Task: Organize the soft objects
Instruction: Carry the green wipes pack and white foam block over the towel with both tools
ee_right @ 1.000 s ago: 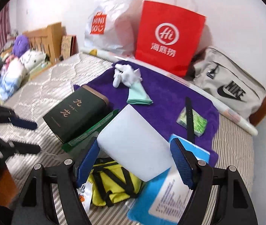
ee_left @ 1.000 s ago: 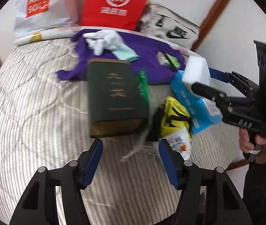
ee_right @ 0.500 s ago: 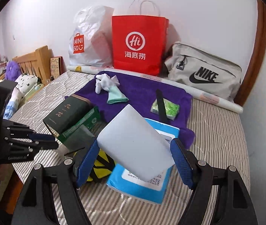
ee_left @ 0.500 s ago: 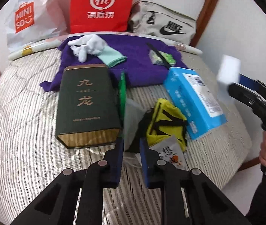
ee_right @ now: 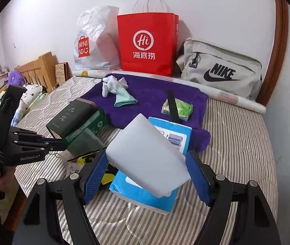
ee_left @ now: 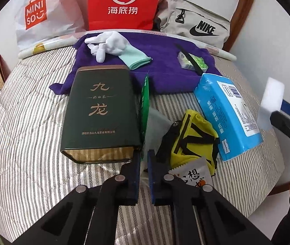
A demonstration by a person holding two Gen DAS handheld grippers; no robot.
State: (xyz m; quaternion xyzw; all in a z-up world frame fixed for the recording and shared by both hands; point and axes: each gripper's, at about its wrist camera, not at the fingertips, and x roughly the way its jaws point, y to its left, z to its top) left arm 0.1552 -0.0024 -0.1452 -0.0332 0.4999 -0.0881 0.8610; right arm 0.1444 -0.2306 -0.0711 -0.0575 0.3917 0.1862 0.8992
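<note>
My left gripper (ee_left: 144,163) is low over the striped mattress (ee_left: 22,143), shut on the near edge of a translucent grey plastic bag (ee_left: 155,122). That bag lies between the green packet (ee_left: 145,102) and the yellow bag (ee_left: 194,138). From the right wrist view the left gripper (ee_right: 61,143) pinches that bag (ee_right: 83,140) beside the dark green tea tin (ee_right: 69,118). My right gripper (ee_right: 146,163) is shut on a white sponge block (ee_right: 145,153), held above the blue tissue pack (ee_right: 145,196). A white and mint glove (ee_left: 116,47) and a green tissue packet (ee_left: 194,62) lie on the purple towel (ee_left: 161,77).
A red paper bag (ee_left: 124,4), a white Miniso bag (ee_left: 42,18) and a grey Nike bag (ee_left: 196,22) line the wall behind a paper roll (ee_left: 48,45). A snack sachet (ee_left: 194,175) lies by the yellow bag. The mattress edge drops off at the right (ee_left: 267,194).
My left jaws closed from wide apart onto the translucent bag as the gripper came lower and nearer. The right gripper carried the sponge to the right and rolled level.
</note>
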